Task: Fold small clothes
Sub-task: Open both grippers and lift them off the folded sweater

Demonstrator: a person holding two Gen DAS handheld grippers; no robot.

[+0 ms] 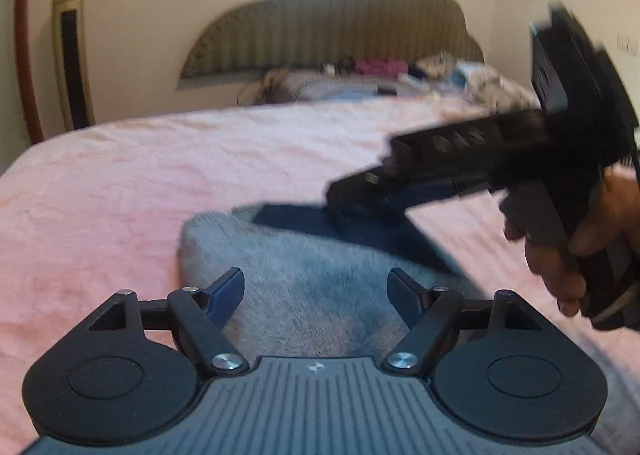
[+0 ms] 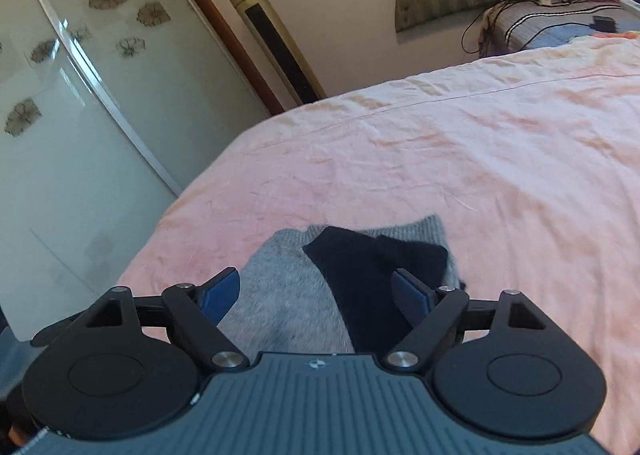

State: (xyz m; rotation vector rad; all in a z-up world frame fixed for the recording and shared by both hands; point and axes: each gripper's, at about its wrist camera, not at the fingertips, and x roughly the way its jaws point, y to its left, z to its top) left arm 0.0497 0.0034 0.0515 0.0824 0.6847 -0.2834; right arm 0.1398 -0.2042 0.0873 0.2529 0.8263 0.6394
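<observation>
A small grey knit garment point(image 1: 304, 275) with a dark navy part point(image 1: 360, 231) lies on the pink bedsheet point(image 1: 120, 183). My left gripper point(image 1: 316, 287) is open just above its near end, empty. In the left wrist view the right gripper body point(image 1: 460, 167) reaches in from the right, over the navy part; its fingertips are blurred. In the right wrist view the right gripper point(image 2: 318, 291) is open over the grey fabric point(image 2: 280, 287) and the navy part point(image 2: 360, 275), holding nothing.
The padded headboard point(image 1: 340, 35) and a pile of clothes and cables point(image 1: 380, 71) sit at the far end of the bed. A gold tower fan point(image 2: 276, 39) and a glass wardrobe door point(image 2: 80, 95) stand left of the bed. The bed edge point(image 2: 192, 191) drops off on the left.
</observation>
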